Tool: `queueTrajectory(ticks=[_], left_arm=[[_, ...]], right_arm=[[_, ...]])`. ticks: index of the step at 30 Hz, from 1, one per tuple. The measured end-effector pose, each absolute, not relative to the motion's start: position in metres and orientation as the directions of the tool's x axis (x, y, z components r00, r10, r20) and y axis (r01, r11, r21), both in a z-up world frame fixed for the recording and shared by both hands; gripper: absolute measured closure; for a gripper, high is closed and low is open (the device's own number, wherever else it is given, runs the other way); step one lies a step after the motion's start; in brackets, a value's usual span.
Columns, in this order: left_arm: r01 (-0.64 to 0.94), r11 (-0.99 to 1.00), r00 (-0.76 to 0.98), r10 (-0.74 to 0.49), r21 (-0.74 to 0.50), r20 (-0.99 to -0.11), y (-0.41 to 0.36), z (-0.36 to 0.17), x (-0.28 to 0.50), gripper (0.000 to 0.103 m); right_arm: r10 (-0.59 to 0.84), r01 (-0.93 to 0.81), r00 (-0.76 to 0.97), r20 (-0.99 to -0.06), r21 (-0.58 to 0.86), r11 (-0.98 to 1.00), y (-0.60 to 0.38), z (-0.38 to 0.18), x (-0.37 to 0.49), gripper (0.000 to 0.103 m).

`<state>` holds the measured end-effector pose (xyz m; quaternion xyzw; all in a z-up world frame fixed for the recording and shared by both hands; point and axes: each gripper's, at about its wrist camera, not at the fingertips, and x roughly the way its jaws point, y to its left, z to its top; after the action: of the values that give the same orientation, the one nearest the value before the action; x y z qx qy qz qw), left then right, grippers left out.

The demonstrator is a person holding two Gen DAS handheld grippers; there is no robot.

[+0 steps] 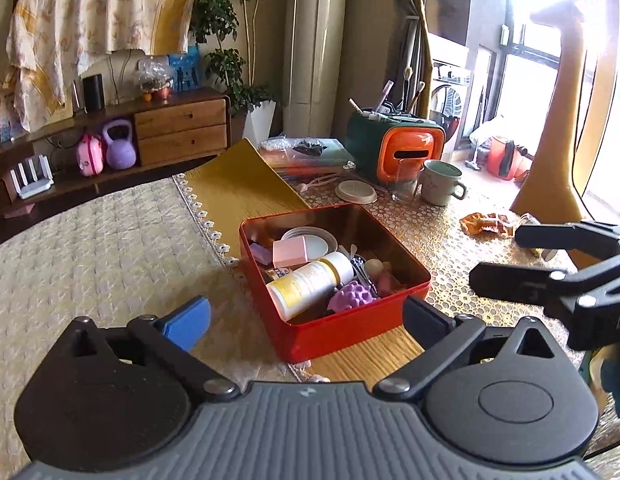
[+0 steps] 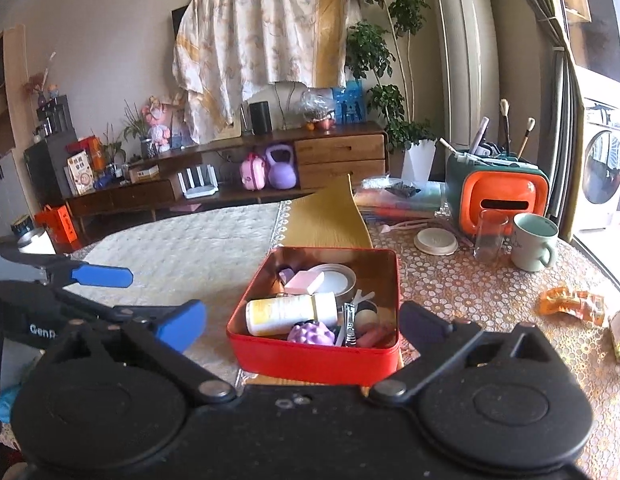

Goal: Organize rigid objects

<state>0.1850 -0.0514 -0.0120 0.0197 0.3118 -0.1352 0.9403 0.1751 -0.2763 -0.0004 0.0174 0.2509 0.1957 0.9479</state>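
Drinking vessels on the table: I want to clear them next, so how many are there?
2. A clear glass stands in front of the orange container, and a pale mug stands just to its right. More may be hidden behind the container.

Only thing I can read is "GenR", cut off, on the left gripper (image 2: pixel 126 292) beside mine.

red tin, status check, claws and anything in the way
Left claw open, empty. Right claw open, empty. Red tin on table, filled: bottle, purple ball, pink block. Path clear.
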Motion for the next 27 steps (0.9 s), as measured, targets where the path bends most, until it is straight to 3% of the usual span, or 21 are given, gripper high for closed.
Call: queueTrajectory(ticks=[5, 11, 27], left_arm=[[0.261, 0.965, 0.775, -0.199, 0.017, -0.600, -0.060, -0.015, 0.174, 0.000], [0.276, 0.960, 0.755, -0.243, -0.040, -0.609, -0.059, -0.018, 0.164, 0.000], [0.239, 0.970, 0.762, -0.213, -0.040, -0.612, -0.054, -0.023, 0.163, 0.000]], right_arm=[[0.361, -0.337, 0.806, -0.469, 0.137, 0.931, -0.280, -0.001, 0.169, 0.000], [0.342, -0.320, 0.810, -0.477, 0.129, 0.939, -0.282, -0.005, 0.165, 0.000], [0.329, -0.300, 0.804, -0.496, 0.139, 0.944, -0.284, -0.015, 0.161, 0.000]])
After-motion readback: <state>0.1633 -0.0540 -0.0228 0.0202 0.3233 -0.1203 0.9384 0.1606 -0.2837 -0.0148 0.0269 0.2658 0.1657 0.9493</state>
